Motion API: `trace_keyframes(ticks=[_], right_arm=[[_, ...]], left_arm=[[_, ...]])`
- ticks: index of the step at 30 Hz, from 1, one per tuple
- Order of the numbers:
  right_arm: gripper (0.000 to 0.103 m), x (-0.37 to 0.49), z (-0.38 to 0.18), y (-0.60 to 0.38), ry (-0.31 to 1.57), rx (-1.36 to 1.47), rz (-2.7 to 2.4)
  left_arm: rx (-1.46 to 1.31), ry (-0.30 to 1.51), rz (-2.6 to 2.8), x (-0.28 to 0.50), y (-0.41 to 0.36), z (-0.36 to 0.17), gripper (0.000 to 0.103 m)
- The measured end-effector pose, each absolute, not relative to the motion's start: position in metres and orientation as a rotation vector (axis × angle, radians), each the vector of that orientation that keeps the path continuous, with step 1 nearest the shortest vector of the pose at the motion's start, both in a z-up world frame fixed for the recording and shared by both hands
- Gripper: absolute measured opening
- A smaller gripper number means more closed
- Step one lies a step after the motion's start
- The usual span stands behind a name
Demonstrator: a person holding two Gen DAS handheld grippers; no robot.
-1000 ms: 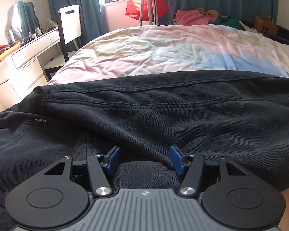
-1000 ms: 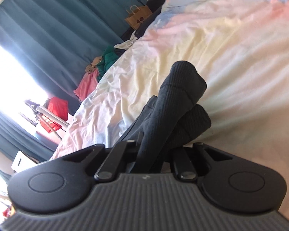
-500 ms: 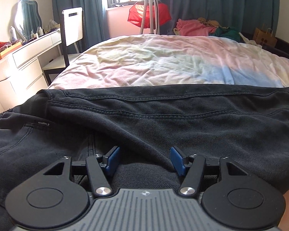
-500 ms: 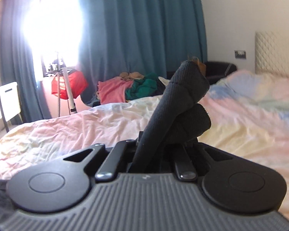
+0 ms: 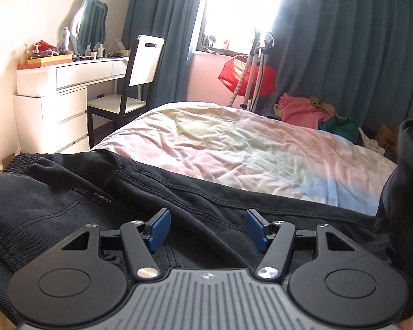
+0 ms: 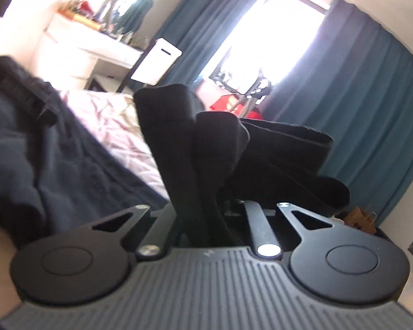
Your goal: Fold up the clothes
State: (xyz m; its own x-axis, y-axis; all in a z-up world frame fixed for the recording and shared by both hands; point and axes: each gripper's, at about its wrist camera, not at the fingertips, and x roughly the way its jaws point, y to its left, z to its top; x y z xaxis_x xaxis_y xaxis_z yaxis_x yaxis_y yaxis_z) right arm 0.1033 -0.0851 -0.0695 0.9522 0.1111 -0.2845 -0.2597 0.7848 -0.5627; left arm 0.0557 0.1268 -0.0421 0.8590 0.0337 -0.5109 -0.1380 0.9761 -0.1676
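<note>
Only the right wrist view is showing the right gripper (image 6: 206, 214) clamping a bunched, ribbed end of the black trousers (image 6: 195, 148), the cloth standing up in thick rolls ahead of its jaws. The left wrist view is showing the left gripper (image 5: 205, 229) with its blue pads (image 5: 158, 229) standing apart, jaws just having been opening over the trousers (image 5: 96, 209) without pressing them. That heavy, double-stitched twill is lying flat under and ahead of it on the crumpled pastel bedsheet (image 5: 234, 148), elastic waistband to its left.

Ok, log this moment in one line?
left hand-held gripper: open, opening, over trousers | right hand-held gripper: shut on trouser leg | bed: trousers spread
</note>
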Motion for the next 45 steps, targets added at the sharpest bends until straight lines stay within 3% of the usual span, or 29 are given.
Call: trace_keyframes(ticks=[6, 21, 30, 33, 35, 37, 45], right_arm=[[0.011, 0.093, -0.132, -0.045, 0.352, -0.765, 0.304], [0.011, 0.067, -0.120, -0.018, 0.222, -0.667, 0.393], [0.017, 0.083, -0.109, -0.037, 0.385, -0.396, 0.419], [0.039, 0.078, -0.096, -0.049, 0.472, -0.294, 0.443], [0.069, 0.068, -0.085, -0.060, 0.522, -0.226, 0.472], [0.081, 0.057, -0.075, -0.075, 0.550, -0.152, 0.503], [0.081, 0.046, -0.043, -0.140, 0.493, 0.042, 0.347]], left_arm=[[-0.227, 0.546, 0.085, 0.056, 0.130, -0.042, 0.064], [-0.278, 0.522, 0.075, 0.055, 0.129, -0.042, 0.066], [-0.168, 0.517, 0.003, 0.054, 0.107, -0.043, 0.066], [-0.156, 0.512, -0.037, 0.050, 0.105, -0.042, 0.069], [-0.140, 0.497, -0.058, 0.046, 0.101, -0.040, 0.069], [-0.123, 0.493, -0.077, 0.043, 0.097, -0.039, 0.069], [-0.016, 0.552, -0.110, 0.037, 0.079, -0.048, 0.069]])
